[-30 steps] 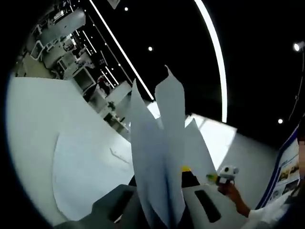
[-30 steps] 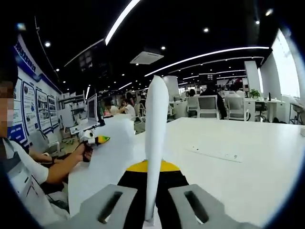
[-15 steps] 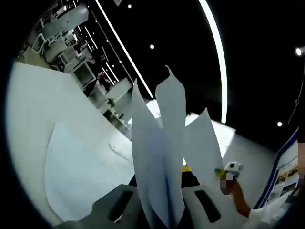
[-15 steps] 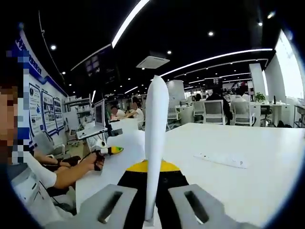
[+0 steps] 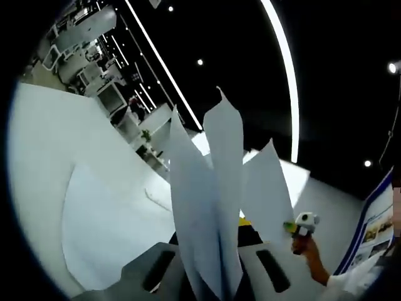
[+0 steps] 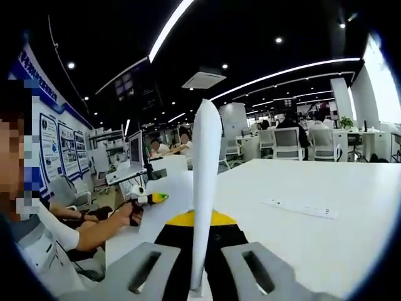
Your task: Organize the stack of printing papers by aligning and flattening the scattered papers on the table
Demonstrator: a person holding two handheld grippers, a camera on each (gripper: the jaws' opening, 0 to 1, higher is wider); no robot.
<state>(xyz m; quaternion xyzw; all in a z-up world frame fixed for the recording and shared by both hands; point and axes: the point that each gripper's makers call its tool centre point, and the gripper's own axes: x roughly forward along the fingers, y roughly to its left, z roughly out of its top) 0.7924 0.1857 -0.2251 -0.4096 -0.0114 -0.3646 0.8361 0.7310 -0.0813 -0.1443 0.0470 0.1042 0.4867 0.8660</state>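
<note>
Little has changed since the earlier pictures: both tools still grip the papers, raised above the white tabletop (image 6: pixel 351 188). The left tool (image 5: pixel 210 276) clamps fanned papers (image 5: pixel 216 207) standing upright between its jaws; the right tool (image 6: pixel 199 276) clamps a sheet edge (image 6: pixel 203 188). No writing is readable.

Upright papers (image 5: pixel 216 207) between jaws, table (image 6: pixel 301 232) behind, perhaps another sheet (image 5: pixel 103 219) left.

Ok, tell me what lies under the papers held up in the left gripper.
Under the raised papers, the left gripper clamps their lower edge. Beside it, another sheet lies flat on the white table. The papers hide the table directly behind them.
</note>
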